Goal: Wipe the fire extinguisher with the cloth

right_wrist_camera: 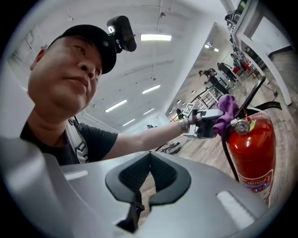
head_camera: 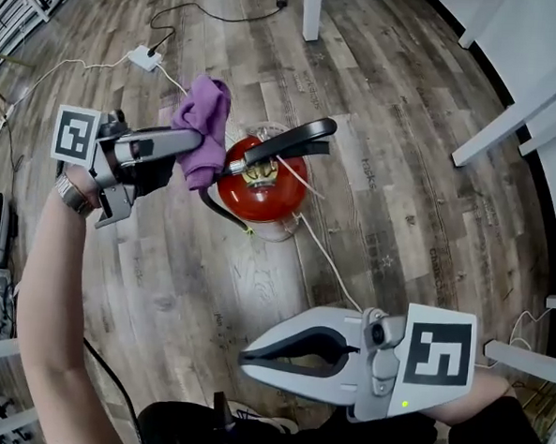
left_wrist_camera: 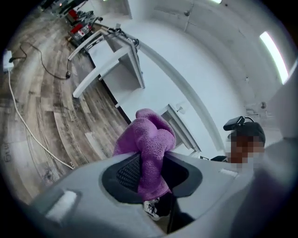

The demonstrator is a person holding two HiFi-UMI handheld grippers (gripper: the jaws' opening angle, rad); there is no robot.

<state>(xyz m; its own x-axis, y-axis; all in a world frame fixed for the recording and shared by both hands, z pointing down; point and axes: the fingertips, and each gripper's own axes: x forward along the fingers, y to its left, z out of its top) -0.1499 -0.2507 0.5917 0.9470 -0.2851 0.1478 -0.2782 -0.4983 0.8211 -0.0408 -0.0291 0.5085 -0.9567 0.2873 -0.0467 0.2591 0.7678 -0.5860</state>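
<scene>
Two hand-held grippers, one cloth [head_camera: 204, 127] at the fire extinguisher [head_camera: 261, 195].
The left hand-held gripper [head_camera: 190, 150] pinches it to wipe the top; the right hand-held gripper [head_camera: 244, 359], pressed together, idles empty.

Grey-brown plank floor [head_camera: 403, 177] meets a white wall [left_wrist_camera: 209, 69]. White table frames [head_camera: 520, 109] stand along its right edge, 1 power strip [head_camera: 143, 58] lies far left, and strip lights [right_wrist_camera: 156, 37] glow overhead.

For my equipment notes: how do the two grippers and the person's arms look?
The left gripper and right gripper are light grey, with black pads inside the jaws. Each carries a white cube with black square markers. The right one has a small green light. The left forearm is unsleeved, with a wristwatch.
</scene>
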